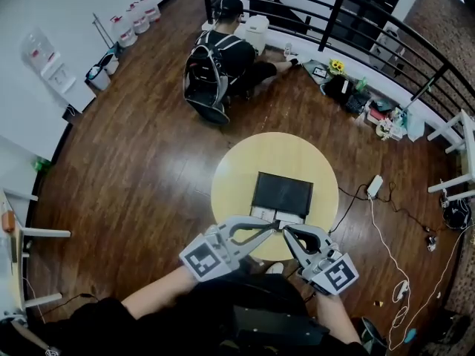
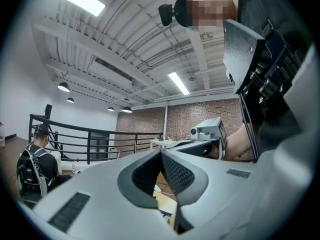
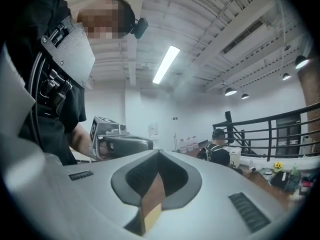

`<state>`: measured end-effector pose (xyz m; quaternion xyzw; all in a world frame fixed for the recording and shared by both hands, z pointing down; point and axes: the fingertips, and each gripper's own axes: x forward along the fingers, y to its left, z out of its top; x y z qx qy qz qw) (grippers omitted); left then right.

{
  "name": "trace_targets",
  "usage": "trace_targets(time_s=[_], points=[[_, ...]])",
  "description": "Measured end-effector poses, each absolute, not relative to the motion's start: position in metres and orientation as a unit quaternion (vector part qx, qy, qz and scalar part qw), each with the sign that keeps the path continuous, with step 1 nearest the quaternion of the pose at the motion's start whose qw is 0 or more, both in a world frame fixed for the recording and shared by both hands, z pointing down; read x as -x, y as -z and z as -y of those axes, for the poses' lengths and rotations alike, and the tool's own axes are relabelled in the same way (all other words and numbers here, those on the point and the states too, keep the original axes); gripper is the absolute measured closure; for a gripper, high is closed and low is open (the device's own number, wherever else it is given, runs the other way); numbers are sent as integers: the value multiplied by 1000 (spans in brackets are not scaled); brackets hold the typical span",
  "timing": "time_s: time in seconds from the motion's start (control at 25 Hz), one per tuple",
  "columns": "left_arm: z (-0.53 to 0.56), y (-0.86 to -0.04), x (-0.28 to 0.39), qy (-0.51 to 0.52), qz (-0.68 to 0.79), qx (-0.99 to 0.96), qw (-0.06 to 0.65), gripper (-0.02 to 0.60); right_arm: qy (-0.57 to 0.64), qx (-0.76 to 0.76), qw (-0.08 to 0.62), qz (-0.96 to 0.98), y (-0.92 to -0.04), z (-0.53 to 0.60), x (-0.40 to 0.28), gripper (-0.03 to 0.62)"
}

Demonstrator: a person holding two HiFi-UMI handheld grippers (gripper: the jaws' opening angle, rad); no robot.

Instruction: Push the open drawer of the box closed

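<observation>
1. Drawer point(image 1: 277, 215), head view: it stands pulled out from the near side of the black box point(image 1: 282, 193), on the round yellow table point(image 1: 237, 176), toward the table's near edge.
   - The task looks barely begun, and the whole closing push is left to do.
   - The drawer's inside shows pale and seems divided into sections. What lies in it is too small to tell.
   - The left gripper point(image 1: 273, 228) and right gripper point(image 1: 289, 232) point inward, tips close together just in front of the drawer's face. Touching or just short, I cannot tell.
2. Left gripper view: the left gripper point(image 2: 161, 153) has its jaws pressed together at the tips, with nothing between them.
   - Only a sliver of yellow table shows below the pads.
   - Neither drawer nor box is in view.
3. Right gripper view: the right gripper point(image 3: 159, 152) has its jaws closed tip to tip and is empty.
   - A strip of wood floor and table edge shows through the gap beneath.
   - The drawer is not visible.
</observation>
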<state>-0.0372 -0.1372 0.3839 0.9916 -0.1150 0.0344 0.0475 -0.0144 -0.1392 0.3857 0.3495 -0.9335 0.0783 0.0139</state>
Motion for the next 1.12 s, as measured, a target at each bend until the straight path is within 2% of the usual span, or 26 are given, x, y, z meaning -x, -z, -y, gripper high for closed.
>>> trace_targets(time_s=[0.28, 0.84, 1.12], points=[[150, -395, 53, -28, 107, -992, 54, 552, -87, -360, 22, 928, -401, 150, 25, 585], [144, -416, -5, -43, 163, -984, 57, 552, -117, -316, 29, 941, -426, 142, -34, 585], [149, -447, -27, -58, 171, -981, 68, 552, -197, -311, 23, 930, -485, 149, -56, 585]])
